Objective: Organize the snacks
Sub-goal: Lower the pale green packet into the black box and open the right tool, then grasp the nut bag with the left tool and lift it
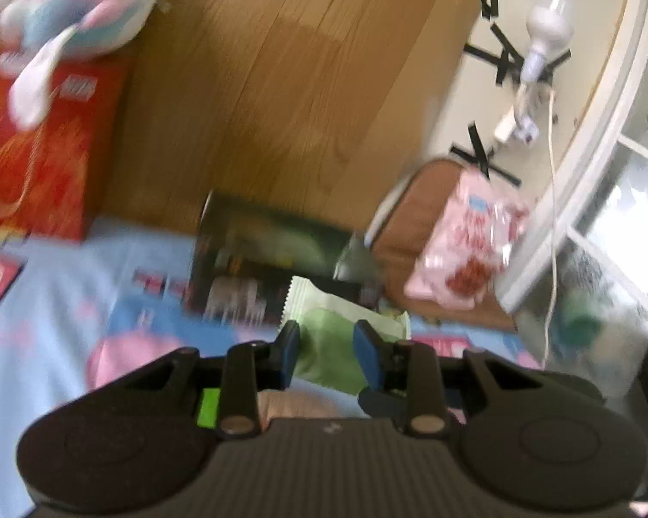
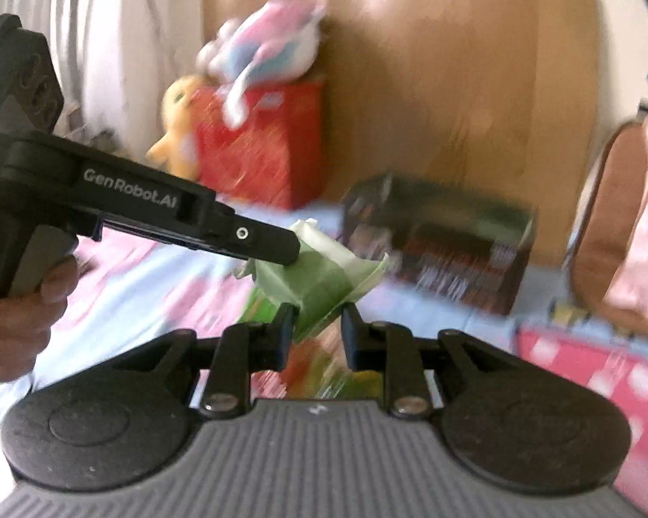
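Between both tools point(image 1: 327, 347) point(image 2: 316, 323), clamped together, hangs the green snack packet point(image 2: 319, 278).

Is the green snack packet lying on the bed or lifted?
Lifted: the green snack packet hangs above the bedsheet, pinched by left gripper and right gripper.

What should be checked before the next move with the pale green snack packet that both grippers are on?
1. Left gripper closed on the pale green foil snack packet: ok, pads pinch it.
2. Right gripper closed on the same packet: ok, its lower corner sits between the pads.
3. Packet clear of the blue patterned bedsheet: ok, it hangs lifted in the right wrist view.
4. Packet intact: cannot tell, it is creased and the picture is blurred.
5. Dark rectangular snack box out of the way: ok, it lies behind the packet.
6. Drop spot visible: cannot tell.
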The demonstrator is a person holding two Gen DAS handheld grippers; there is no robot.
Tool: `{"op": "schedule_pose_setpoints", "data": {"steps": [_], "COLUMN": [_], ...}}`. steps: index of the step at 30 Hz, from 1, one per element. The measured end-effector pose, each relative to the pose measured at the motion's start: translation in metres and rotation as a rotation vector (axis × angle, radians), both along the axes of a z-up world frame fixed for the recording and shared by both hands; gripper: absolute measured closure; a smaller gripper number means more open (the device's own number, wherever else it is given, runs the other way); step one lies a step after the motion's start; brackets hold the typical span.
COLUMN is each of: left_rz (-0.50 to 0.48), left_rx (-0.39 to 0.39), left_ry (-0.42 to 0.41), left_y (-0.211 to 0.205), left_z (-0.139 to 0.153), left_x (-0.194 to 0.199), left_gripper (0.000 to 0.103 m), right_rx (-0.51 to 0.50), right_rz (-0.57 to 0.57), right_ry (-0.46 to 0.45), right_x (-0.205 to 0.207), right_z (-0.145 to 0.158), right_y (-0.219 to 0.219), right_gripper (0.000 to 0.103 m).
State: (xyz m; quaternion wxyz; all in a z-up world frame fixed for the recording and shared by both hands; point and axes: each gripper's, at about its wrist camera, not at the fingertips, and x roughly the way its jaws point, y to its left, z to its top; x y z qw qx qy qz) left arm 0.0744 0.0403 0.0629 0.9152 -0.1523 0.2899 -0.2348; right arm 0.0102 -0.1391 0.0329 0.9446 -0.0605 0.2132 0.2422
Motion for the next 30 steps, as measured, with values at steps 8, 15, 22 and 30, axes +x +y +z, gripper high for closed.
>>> {"op": "schedule_pose_setpoints", "data": {"steps": [8,15,22,30], "left_rz": [0.014,0.003,0.008,0.098], "left_rx": [0.021,0.059,-0.042,-0.022], "left_ry": [0.006,0.079,0.049,0.184], "left_y": [-0.048,-0.083,-0.018,0.043], "left_z": [0.005,-0.021,-0.019,-0.059], "left_x": [0.091,0.127,0.092,0.055], "left_gripper": [0.075,0.073,0.072,0.072], "right_rx": [0.006,-0.014,0.206,0.157], "right_rz": [-0.157,-0.344,-0.302,-0.064], "right_ry": [-0.020,0.009,0.129,0.485], "right_x": [0.091,0.134,0.099,0.088], "right_z": [0.016,0.002,-0.002,-0.045], "right_y": [-0.021,-0.046,-0.088,-0.040], "right_gripper": [0.077,0.066,0.063,0.061]}}
